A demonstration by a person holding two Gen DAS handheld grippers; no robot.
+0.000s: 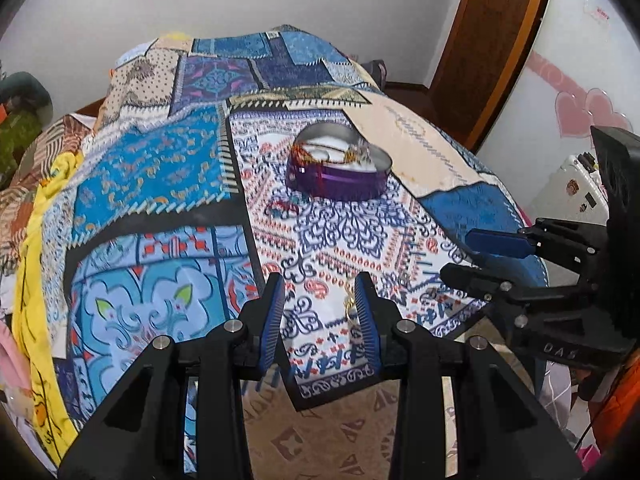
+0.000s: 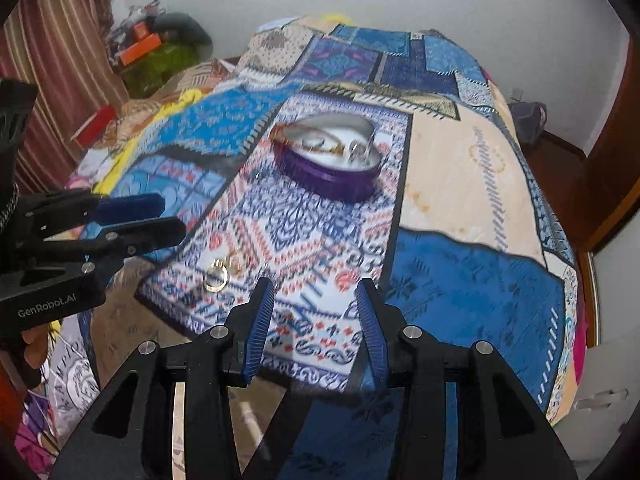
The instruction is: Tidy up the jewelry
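Note:
A purple heart-shaped tin (image 1: 340,184) (image 2: 328,186) stands open on the patchwork bedspread (image 1: 160,168) (image 2: 460,272), with bangles and chains inside. Two gold rings (image 2: 216,276) lie on the spread near its front edge. In the left wrist view the gold rings (image 1: 349,306) show between my left gripper's fingers, close to the right pad, which does not press on them. My left gripper (image 1: 320,292) (image 2: 160,216) is open just over the rings. To the right of the rings, my right gripper (image 2: 316,292) (image 1: 460,252) is open over the spread, with nothing between its fingers.
The bed's front edge drops to a patterned floor below both grippers. A yellow cloth (image 1: 36,240) is bunched along the bed's left side. A striped curtain (image 2: 48,60) and clutter stand far left, and a wooden door (image 1: 492,40) and a white suitcase (image 1: 580,184) to the right.

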